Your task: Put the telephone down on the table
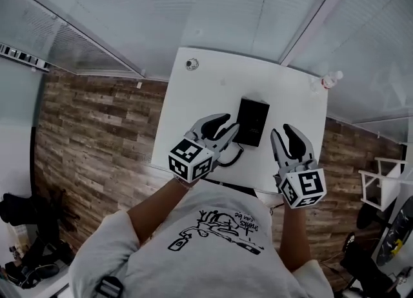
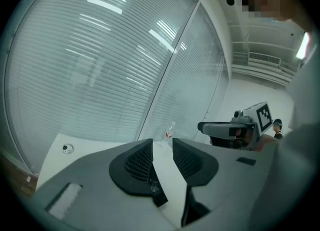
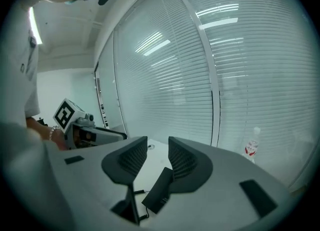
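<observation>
So the telephone (image 1: 251, 121) is lying flat on the white table (image 1: 193, 106), a dark, boxy thing sitting roughly mid-table, with its cord (image 1: 232, 157) curling off the near end toward the person. Neither gripper is touching it.

The left gripper (image 1: 231, 122) is hanging just left of the telephone in the head view, raised off the tabletop. In the left gripper view its jaws (image 2: 162, 142) are standing only a narrow way apart, ribbed pads (image 2: 140, 162) facing each other, and nothing is sitting between them. You're just seeing white table through the slot, with a corner of the telephone (image 2: 159, 197) peeking out low under the left-hand finger.

Same deal on the other side. The right gripper (image 1: 281, 130) is hovering just right of the telephone, also clear of it. In the right gripper view the jaws (image 3: 158, 147) are showing a slim gap, pads (image 3: 184, 162) gripping nothing, and the telephone (image 3: 160, 190) is lying below and beyond them with its cord (image 3: 141, 193) trailing beside it.

Farther from the telephone, a small bottle (image 1: 330, 80) is standing at the far right corner of the table, and a little round thing (image 1: 191, 64) is sitting at the far left corner.
</observation>
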A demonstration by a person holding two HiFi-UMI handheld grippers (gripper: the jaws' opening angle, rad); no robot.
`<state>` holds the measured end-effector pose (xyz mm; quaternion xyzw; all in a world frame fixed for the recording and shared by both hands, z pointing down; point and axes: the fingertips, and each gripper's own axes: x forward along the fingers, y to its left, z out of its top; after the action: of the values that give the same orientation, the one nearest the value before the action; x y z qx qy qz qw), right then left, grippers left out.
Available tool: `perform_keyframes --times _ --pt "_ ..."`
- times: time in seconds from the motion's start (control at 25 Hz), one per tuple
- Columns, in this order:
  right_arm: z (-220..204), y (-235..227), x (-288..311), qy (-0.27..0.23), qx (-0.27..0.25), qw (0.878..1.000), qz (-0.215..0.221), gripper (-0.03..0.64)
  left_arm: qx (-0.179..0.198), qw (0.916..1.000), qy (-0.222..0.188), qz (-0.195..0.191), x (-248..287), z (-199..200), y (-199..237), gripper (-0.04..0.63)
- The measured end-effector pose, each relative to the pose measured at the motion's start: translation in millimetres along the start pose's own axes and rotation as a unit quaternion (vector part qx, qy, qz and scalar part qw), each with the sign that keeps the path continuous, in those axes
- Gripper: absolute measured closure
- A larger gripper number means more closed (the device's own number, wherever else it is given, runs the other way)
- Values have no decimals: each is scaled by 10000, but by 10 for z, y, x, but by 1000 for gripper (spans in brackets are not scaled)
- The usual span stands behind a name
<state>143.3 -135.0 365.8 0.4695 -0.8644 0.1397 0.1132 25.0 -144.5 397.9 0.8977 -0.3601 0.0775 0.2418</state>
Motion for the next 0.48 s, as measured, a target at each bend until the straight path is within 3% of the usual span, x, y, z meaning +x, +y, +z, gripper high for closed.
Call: perform_keyframes --times 0.12,0.48 --pt "193 106 -111 -146 -165 9997 60 503 203 9993 -299 -39 -132 250 -152 503" --pt "788 359 -399 -595 -750 9954 7 520 757 9918 -1025 -66 -491 885 -485 533"
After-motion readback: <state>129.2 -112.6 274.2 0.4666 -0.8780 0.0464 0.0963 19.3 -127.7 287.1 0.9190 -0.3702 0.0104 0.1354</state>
